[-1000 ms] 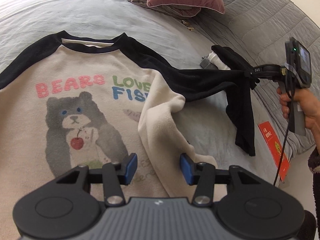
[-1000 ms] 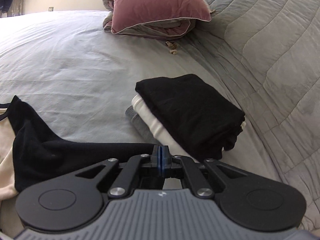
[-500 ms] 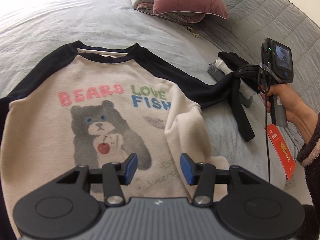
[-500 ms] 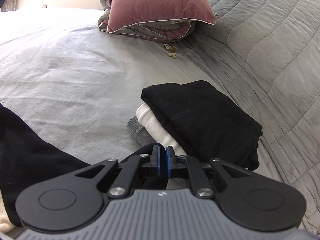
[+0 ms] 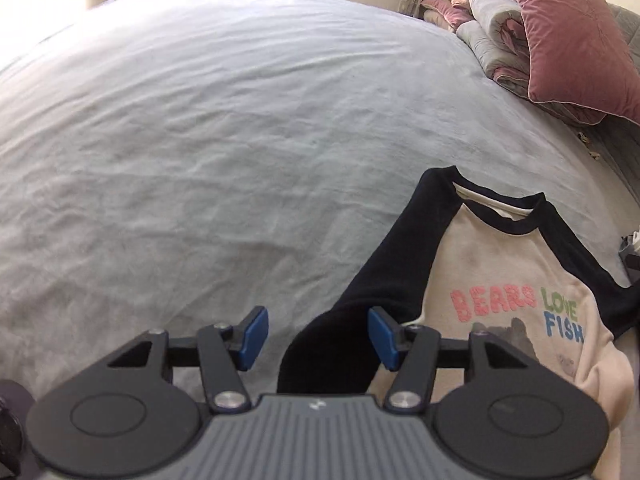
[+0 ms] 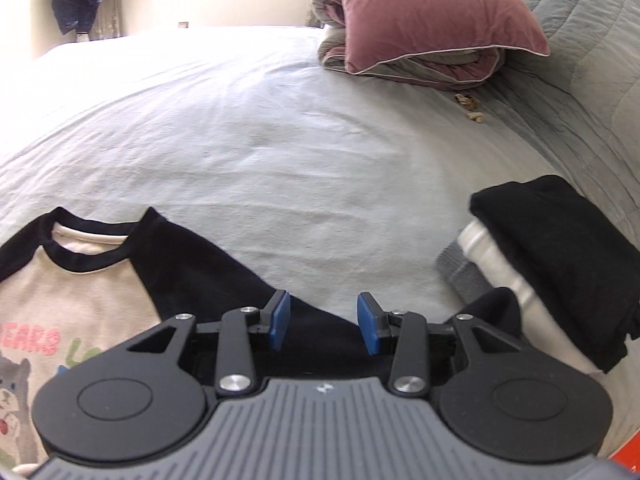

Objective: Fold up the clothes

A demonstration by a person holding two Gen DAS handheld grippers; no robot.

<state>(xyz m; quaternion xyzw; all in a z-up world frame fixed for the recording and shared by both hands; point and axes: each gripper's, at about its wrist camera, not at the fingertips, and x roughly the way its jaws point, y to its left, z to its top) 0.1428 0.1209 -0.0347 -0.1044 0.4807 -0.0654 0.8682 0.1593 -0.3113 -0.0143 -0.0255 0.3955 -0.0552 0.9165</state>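
Your left gripper [image 5: 316, 338] hangs spread wide over one black sleeve of the cream bear-print raglan sweatshirt [image 5: 500, 272], gripping nothing. Your right gripper [image 6: 322, 326] gapes over the other sleeve. The sweatshirt lies on the pale blue bedsheet [image 5: 224, 128]; farther off, a mauve velvet pillow [image 6: 432, 12].

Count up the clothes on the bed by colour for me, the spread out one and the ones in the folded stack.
Cream with black sleeves: 1, the bear sweatshirt, spread out
Black: 1, top of the folded stack
White: 1, middle of the stack
Grey: 1, bottom of the stack
Total: 4
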